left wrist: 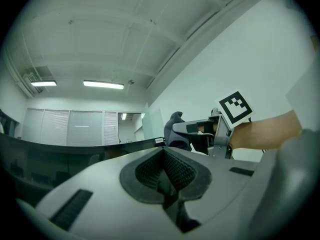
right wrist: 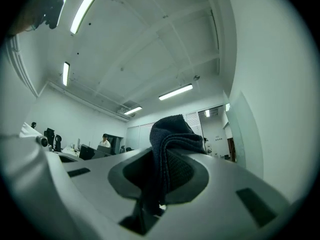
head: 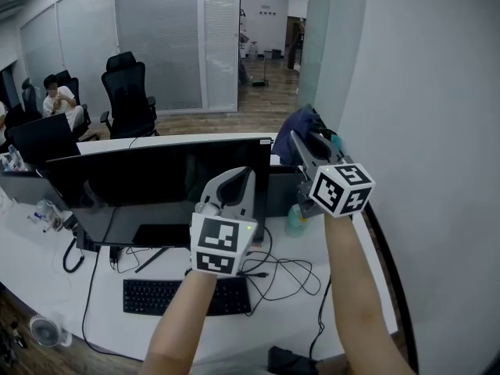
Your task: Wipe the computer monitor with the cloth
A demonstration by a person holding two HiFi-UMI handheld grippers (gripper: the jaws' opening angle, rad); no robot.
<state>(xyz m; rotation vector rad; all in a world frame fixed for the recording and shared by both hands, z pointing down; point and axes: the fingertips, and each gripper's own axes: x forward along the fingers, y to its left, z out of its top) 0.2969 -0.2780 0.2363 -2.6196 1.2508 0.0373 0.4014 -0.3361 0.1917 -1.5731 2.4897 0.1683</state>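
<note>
The right gripper was clamped on a bunched dark blue cloth, raised beside the top right corner of the black monitor — near its edge, though contact could not be told. The left gripper hovered in front of the screen, jaws pressed together on nothing.

To wipe well, the cloth would likely need to come round to the screen's face and press lightly in even strokes, with the hard jaws kept off the glass.

A keyboard and loose cables lay on the white desk below — the left gripper itself stood in the wiping path. An office chair and a seated person were well beyond.
</note>
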